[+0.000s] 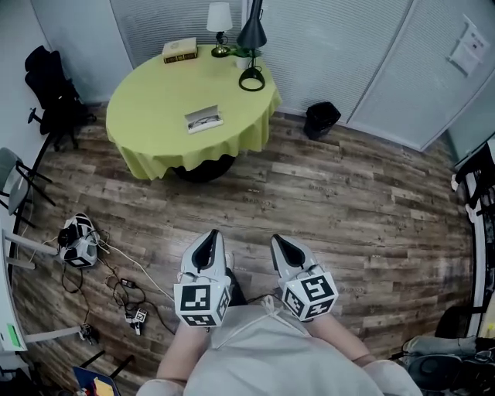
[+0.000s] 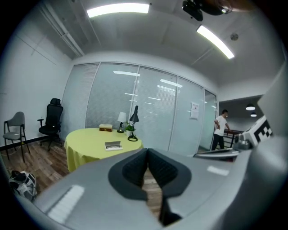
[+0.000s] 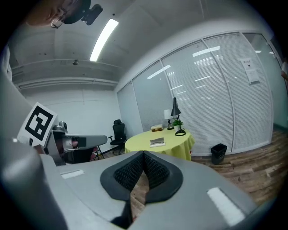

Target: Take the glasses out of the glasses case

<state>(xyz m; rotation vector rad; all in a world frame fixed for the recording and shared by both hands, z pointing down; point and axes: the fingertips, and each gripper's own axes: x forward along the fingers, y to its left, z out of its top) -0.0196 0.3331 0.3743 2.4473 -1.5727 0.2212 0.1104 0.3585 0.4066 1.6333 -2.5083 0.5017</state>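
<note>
The glasses case is a small pale box lying on the round table with the yellow-green cloth, far ahead of me. It also shows as a small shape, the case in the left gripper view and the case in the right gripper view. I cannot make out glasses at this distance. My left gripper and right gripper hang close to my body over the wooden floor, well short of the table. Both point toward it. The left gripper and the right gripper are shut with nothing between their pads.
On the table's far side stand a book, a white lamp, a black desk lamp and a small plant. A black bin sits right of the table, an office chair left. Cables and a device lie on the floor. A person stands far off.
</note>
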